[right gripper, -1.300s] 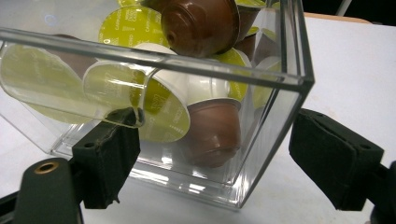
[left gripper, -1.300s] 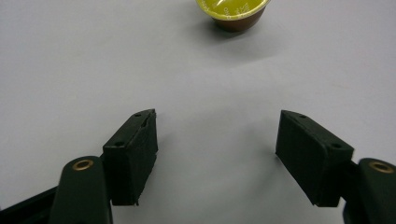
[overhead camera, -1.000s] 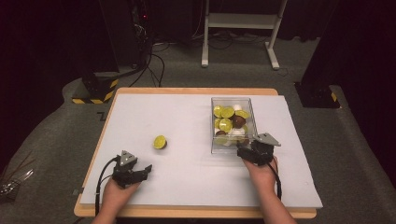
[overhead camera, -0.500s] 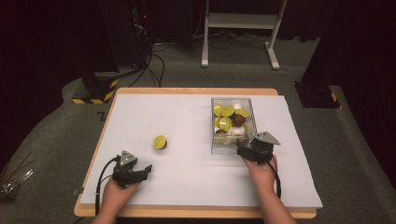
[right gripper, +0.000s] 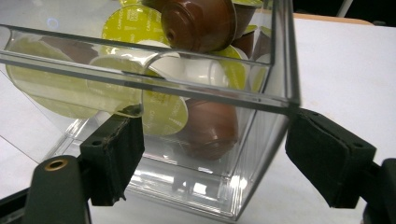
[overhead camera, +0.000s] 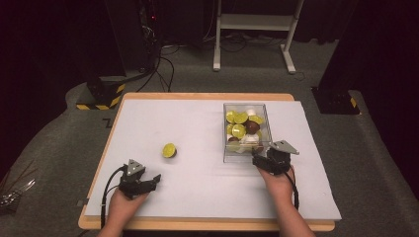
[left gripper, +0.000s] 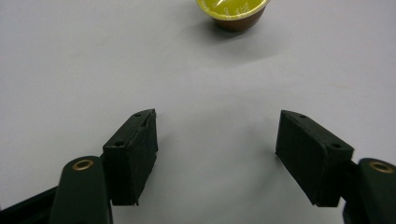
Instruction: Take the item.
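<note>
Bright light is shining on my white table (overhead camera: 197, 128); the room behind is staying dark, and my close-up pictures are looking blurry.

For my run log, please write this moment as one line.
left hand-held gripper: open, short of lone capsule | right hand-held gripper: open, jaws just closing, at clear box corner | capsules inside

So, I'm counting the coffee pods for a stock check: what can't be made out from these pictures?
- Pods in the clear box: the high view shows them too small, piled on each other; no full count.
- Same box in the right gripper view: top edge cuts off the upper pods, wall reflections blur the lower ones.
- Lone pod in the left gripper view: cut by the top edge, lid print unreadable.
- Lone pod, high view: too small for any print.
</note>
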Motion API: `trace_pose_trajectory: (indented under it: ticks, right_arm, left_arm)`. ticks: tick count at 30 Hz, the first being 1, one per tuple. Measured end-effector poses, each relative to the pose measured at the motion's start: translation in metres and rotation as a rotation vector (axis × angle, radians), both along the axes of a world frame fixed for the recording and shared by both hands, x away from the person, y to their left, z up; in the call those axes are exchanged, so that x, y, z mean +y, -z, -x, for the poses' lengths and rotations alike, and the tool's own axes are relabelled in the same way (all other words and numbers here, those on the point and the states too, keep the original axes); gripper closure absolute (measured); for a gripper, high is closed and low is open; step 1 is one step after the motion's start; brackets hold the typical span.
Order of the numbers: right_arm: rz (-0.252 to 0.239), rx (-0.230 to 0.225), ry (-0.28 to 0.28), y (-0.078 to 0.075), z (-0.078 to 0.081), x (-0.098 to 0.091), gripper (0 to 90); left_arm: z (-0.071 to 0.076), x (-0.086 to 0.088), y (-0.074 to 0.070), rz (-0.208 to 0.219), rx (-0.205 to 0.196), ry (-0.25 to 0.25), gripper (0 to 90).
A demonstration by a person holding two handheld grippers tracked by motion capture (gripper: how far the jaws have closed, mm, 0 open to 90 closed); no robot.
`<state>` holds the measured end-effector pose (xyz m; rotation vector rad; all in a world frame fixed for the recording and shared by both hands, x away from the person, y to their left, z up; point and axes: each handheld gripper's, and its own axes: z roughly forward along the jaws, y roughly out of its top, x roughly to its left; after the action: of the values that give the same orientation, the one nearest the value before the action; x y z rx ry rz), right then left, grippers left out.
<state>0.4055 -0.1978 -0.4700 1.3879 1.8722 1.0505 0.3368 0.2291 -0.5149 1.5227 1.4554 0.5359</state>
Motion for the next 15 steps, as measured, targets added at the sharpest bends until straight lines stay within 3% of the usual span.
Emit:
trace_pose_trajectory:
  ticks: [3, 10, 15]
  right_arm:
    - [0.0, -0.002, 0.003, -0.001, 0.002, -0.002, 19.6]
    - [-0.009, 0.014, 0.007, 0.002, 0.013, -0.009, 19.7]
    - [-0.019, -0.001, 0.009, 0.003, 0.024, -0.02, 20.1]
  left_arm:
    - [0.0, 0.001, 0.0, -0.011, 0.001, 0.006, 29.6]
    - [0.0, 0.002, 0.0, 0.009, 0.006, 0.004, 29.8]
    - [-0.001, 0.001, 0.0, 0.019, 0.004, 0.006, 28.9]
